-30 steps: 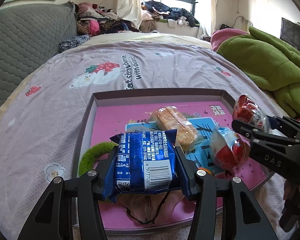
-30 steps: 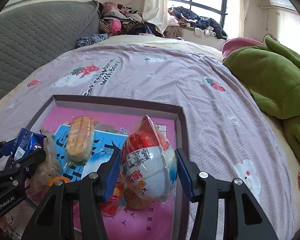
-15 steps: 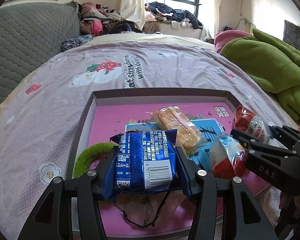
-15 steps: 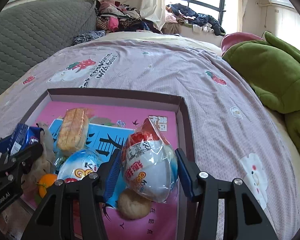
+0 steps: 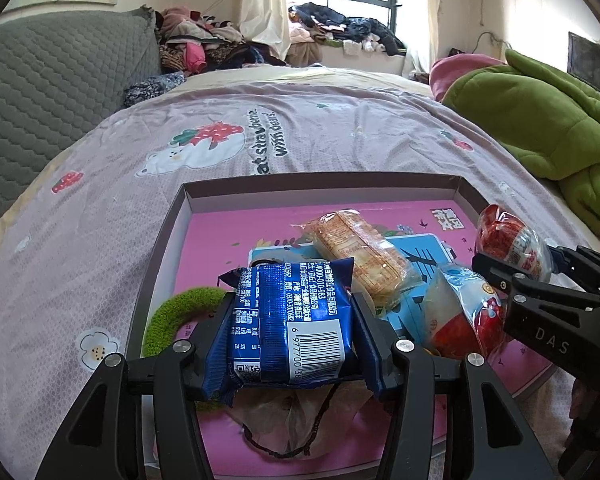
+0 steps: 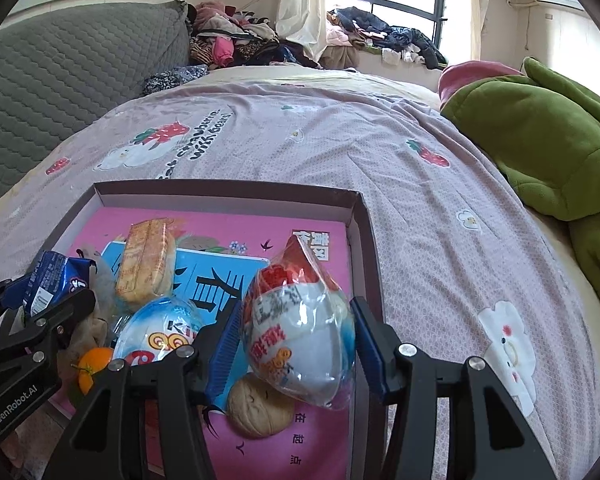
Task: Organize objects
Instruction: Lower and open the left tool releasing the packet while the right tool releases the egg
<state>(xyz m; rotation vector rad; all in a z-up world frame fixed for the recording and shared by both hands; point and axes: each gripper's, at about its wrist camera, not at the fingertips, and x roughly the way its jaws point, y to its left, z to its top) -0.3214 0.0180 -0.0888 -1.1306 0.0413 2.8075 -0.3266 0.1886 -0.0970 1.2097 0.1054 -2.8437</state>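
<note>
Two views show a shallow tray on a bed. From the left wrist, the left claw (image 5: 292, 320) clamps a blue snack packet (image 5: 290, 320) above the tray (image 5: 320, 188); a biscuit pack (image 5: 356, 246) lies in the tray beyond it, a green ring (image 5: 176, 312) at its left. From the right wrist, the right claw (image 6: 298, 334) grips a wrapped egg toy (image 6: 300, 328) over the tray's (image 6: 228, 192) right side, with a walnut (image 6: 260, 410) beneath and a second egg toy (image 6: 160, 334) and a small orange (image 6: 94, 364) further left.

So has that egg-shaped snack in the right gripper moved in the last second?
Yes. The egg-shaped snack has pulled back toward the near end of the box, whose far wall looks farther away.
</note>
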